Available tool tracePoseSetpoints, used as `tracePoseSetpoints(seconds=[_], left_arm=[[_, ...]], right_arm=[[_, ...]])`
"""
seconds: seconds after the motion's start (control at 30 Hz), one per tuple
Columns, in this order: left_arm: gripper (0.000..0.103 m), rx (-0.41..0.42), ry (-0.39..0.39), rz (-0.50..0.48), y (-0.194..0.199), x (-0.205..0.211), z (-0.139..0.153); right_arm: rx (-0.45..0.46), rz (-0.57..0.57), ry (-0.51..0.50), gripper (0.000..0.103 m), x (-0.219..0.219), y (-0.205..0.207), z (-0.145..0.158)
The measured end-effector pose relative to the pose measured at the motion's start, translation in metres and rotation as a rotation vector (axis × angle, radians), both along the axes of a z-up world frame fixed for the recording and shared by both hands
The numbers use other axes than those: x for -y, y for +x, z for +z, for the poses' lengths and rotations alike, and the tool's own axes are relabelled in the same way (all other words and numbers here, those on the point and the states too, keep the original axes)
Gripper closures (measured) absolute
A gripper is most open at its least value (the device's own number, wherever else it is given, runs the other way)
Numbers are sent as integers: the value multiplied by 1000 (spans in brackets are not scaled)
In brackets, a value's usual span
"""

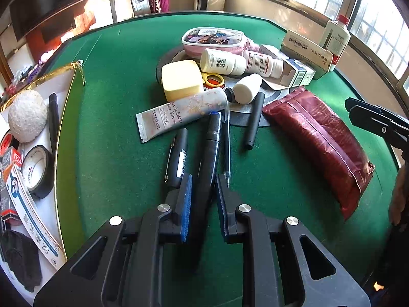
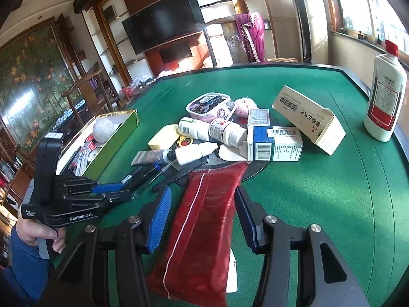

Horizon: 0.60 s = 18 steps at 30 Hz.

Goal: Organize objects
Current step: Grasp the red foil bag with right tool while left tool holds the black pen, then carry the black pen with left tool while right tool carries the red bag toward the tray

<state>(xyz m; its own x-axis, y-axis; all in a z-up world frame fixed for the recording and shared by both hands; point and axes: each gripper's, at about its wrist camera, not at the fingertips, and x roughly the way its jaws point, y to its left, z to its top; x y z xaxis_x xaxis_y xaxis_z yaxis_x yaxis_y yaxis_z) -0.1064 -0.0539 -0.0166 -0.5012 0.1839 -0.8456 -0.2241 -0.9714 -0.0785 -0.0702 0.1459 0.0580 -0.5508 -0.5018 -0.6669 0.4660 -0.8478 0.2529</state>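
My left gripper (image 1: 203, 183) straddles a thick black marker with a blue tip (image 1: 211, 143) that lies on the green table (image 1: 107, 117); the jaws stand narrowly apart, close around its barrel, and I cannot tell whether they pinch it. A black pen with a white label (image 1: 179, 153) lies just left and a thin clear pen (image 1: 227, 143) just right. My right gripper (image 2: 203, 204) is open on either side of a dark red foil pouch (image 2: 202, 227), not touching it. The pouch also shows in the left wrist view (image 1: 322, 145), as does the left gripper in the right wrist view (image 2: 112, 190).
A gold-rimmed green box (image 1: 69, 117) at the left holds a white ball (image 1: 26, 115), tape rolls and packets. Mid-table is a heap: hand cream tube (image 1: 184, 112), yellow case (image 1: 181, 79), pill bottles (image 1: 222, 61), cartons (image 2: 274, 143), pink tin (image 1: 212, 39). A tall white bottle (image 2: 386, 99) stands far right.
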Motion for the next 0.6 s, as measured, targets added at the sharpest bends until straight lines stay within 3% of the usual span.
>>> tracePoseSetpoints(seconds=[0.13, 0.23, 0.37, 0.47, 0.53, 0.6], left_arm=[[84, -36, -78, -24, 3, -11, -1], [83, -48, -91, -27, 1, -11, -1], [72, -52, -100, -3, 0, -8, -2], [65, -56, -112, 9, 0, -7, -2], [57, -63, -128, 24, 1, -6, -2], [57, -59, -118, 26, 1, -4, -3]], right_arm=[[23, -6, 51, 51, 5, -2, -5], [39, 17, 70, 50, 10, -1, -10], [8, 17, 212, 43, 31, 2, -24], [-34, 29, 357, 32, 55, 8, -36], [-70, 25, 447, 30, 67, 12, -44], [-107, 18, 519, 30, 73, 15, -52]])
